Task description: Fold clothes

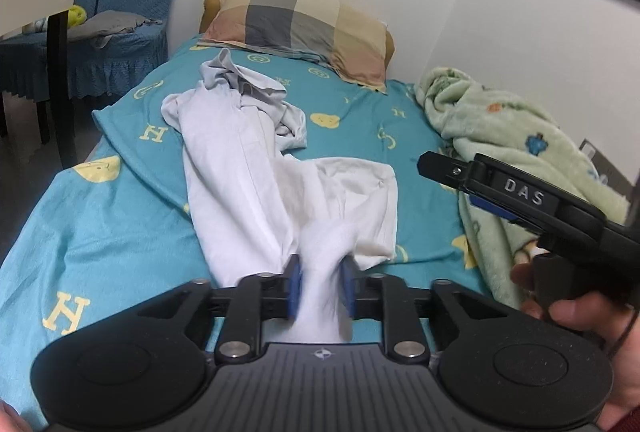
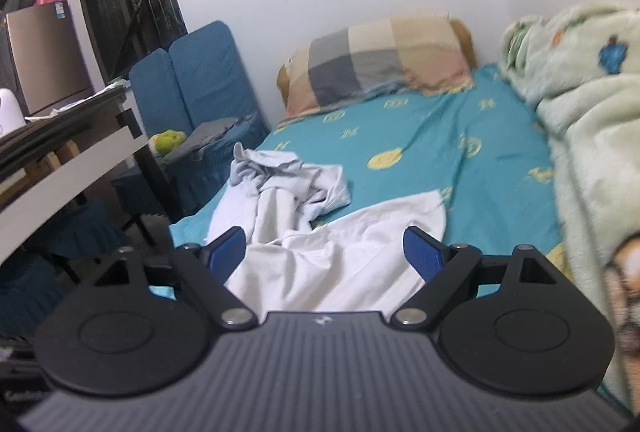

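A pale white-lilac garment [image 1: 240,160] lies stretched along the teal bed sheet [image 1: 100,224], bunched near its far end. My left gripper [image 1: 321,286] is shut on the garment's near edge, with white cloth pinched between the blue pads [image 1: 294,284]. In the left wrist view my right gripper [image 1: 444,168] comes in from the right, held by a hand, above the sheet beside the garment. In the right wrist view the right gripper [image 2: 325,252] stands open, its blue fingers [image 2: 422,252] spread over the garment [image 2: 320,252] with nothing between them.
A checked pillow [image 1: 296,28] lies at the head of the bed. A green fleece blanket [image 1: 500,136] is heaped along the right side by the wall. Blue-covered chairs [image 1: 120,12] and a desk [image 2: 60,160] stand left of the bed.
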Demonstrator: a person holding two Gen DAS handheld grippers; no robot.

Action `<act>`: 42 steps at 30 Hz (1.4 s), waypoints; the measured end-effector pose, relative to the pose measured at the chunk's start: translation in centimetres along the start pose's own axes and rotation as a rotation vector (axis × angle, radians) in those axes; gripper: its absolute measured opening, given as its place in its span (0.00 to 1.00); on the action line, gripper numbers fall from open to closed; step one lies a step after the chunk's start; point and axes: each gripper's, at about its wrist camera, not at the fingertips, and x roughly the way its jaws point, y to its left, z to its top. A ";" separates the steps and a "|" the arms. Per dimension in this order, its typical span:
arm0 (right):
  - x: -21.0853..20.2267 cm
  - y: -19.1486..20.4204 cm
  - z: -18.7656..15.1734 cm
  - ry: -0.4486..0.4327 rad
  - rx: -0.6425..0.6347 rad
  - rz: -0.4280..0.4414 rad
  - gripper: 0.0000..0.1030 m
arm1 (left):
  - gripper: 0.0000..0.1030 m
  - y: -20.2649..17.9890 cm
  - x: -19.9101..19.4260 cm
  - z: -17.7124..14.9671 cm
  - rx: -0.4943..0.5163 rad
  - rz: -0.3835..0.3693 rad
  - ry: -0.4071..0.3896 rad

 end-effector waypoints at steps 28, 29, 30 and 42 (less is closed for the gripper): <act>16.5 -9.2 2.7 0.079 0.152 -0.116 0.05 | 0.58 8.1 4.8 4.2 -0.262 0.031 -0.018; 15.9 -9.0 2.9 0.069 0.165 -0.108 0.05 | 0.58 8.1 4.6 4.3 -0.264 0.033 -0.027; 15.0 -8.7 3.2 0.056 0.176 -0.099 0.03 | 0.58 8.1 4.4 4.3 -0.265 0.035 -0.040; 1.3 -7.8 4.4 -0.097 0.392 -0.073 0.03 | 0.58 6.7 0.0 3.5 -0.263 0.045 -0.138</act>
